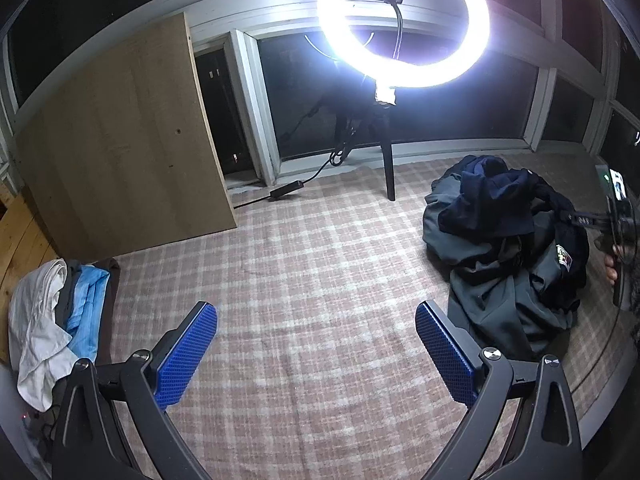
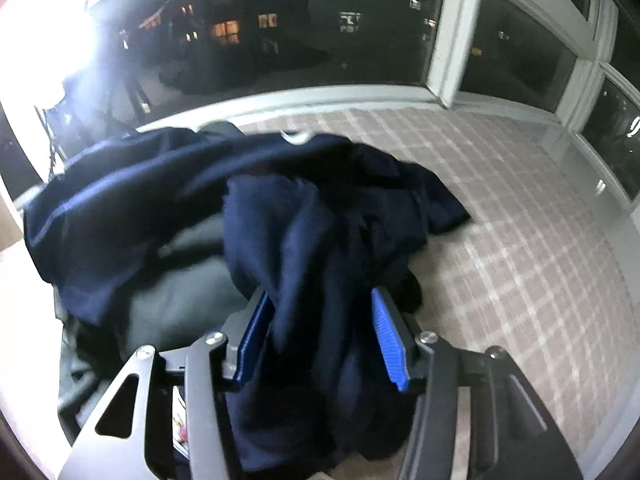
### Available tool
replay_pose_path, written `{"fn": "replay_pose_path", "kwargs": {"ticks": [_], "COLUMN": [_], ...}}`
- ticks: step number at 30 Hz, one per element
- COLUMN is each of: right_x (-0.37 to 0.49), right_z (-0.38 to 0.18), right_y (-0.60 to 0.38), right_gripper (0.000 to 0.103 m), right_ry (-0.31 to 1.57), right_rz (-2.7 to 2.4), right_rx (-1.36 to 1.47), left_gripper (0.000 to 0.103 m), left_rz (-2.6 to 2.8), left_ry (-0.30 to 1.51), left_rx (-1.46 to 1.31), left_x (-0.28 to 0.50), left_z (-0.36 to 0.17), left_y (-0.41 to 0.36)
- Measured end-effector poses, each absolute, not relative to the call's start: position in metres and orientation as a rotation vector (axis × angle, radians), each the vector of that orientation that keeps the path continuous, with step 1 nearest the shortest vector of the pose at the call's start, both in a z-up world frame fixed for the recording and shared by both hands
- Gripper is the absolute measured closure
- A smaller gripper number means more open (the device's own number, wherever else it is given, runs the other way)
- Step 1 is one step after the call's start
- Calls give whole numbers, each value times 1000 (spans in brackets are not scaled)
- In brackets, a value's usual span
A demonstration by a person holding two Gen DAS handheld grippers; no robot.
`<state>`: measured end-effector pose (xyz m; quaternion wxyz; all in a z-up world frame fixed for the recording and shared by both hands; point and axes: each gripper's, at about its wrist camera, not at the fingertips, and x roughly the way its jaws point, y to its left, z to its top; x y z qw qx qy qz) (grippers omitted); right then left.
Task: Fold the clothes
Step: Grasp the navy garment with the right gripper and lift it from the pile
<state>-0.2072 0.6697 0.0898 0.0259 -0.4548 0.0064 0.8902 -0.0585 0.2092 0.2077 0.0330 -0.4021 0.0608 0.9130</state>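
Note:
A heap of unfolded clothes (image 1: 508, 256) lies on the checked blanket (image 1: 304, 264) at the right: a navy garment (image 1: 492, 204) on top of grey ones. My left gripper (image 1: 316, 316) is open and empty, low over the blanket, left of the heap. My right gripper (image 2: 320, 304) reaches into the heap from the right. A bunch of the navy garment (image 2: 304, 248) sits between its blue pads (image 2: 386, 332); the jaws stand part open around the cloth. The right wrist view is blurred. A pile of folded clothes (image 1: 60, 316), white, blue and brown, lies at the left edge.
A lit ring light (image 1: 404, 20) on a black tripod (image 1: 384, 148) stands at the back by the windows, its cable and switch (image 1: 286, 190) on the blanket. A wooden cabinet (image 1: 116, 140) stands at the back left. A phone (image 1: 618, 184) shows at the far right.

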Motion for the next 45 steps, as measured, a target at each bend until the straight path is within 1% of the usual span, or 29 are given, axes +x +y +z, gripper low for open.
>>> {"fn": "replay_pose_path", "kwargs": {"ticks": [1, 2, 4, 7, 13, 15, 18, 22, 27, 30, 32, 33, 34, 36, 37, 38, 39, 40, 43, 44, 45], "right_x": [-213, -218, -225, -218, -176, -157, -135, -100, -49, -32, -31, -37, -47, -77, -90, -96, -99, -99, -98, -95, -93], "right_z": [88, 87, 86, 106, 171, 201, 246, 313, 395, 427, 432, 428, 417, 378, 351, 328, 310, 296, 267, 257, 245], "right_y": [667, 666, 669, 694, 734, 738, 733, 697, 620, 558, 510, 482, 451, 386, 361, 338, 331, 336, 400, 432, 460], "right_gripper": [53, 61, 82, 84, 84, 84, 84, 84, 84, 84, 84, 84, 80, 64, 58, 58, 58, 58, 57, 51, 48], "right_ry": [0, 0, 73, 400, 840, 928, 1010, 935, 813, 661, 567, 535, 536, 567, 480, 345, 284, 289, 471, 508, 515], "right_rz": [2758, 2759, 2761, 2835, 2963, 3031, 3124, 3279, 3533, 3662, 3725, 3757, 3774, 3735, 3654, 3539, 3460, 3424, 3315, 3243, 3161], "right_rx": [-1407, -1416, -1444, -1365, -1119, -1000, -875, -748, -608, -634, -707, -787, -929, -1359, -1581, -1770, -1851, -1844, -1646, -1570, -1512], "left_gripper": [3, 3, 3, 3, 3, 3, 3, 3, 3, 3, 3, 3, 1, 1, 1, 1, 1, 1, 1, 1, 1], "left_rz": [2810, 2811, 2815, 2827, 2861, 2875, 2894, 2910, 2921, 2926, 2930, 2932, 2933, 2919, 2905, 2891, 2877, 2863, 2815, 2774, 2735], "left_ry": [188, 192, 206, 227, 209, 202, 175, 141, 107, 86, 72, 65, 58, 60, 66, 73, 79, 85, 103, 108, 112], "left_rx": [-1239, -1240, -1239, -1235, -1230, -1221, -1183, -1136, -1100, -1078, -1064, -1056, -1049, -1064, -1082, -1099, -1116, -1133, -1184, -1202, -1215], "left_x": [-58, -57, -55, -52, -47, -46, -41, -28, -8, 4, 12, 16, 20, 24, 24, 24, 25, 25, 26, 22, 18], "left_z": [208, 207, 208, 210, 215, 219, 229, 238, 242, 245, 247, 247, 248, 244, 240, 236, 232, 228, 215, 207, 199], "left_y": [209, 209, 209, 205, 186, 180, 166, 140, 105, 83, 69, 62, 55, 47, 45, 43, 41, 40, 35, 43, 52]}}
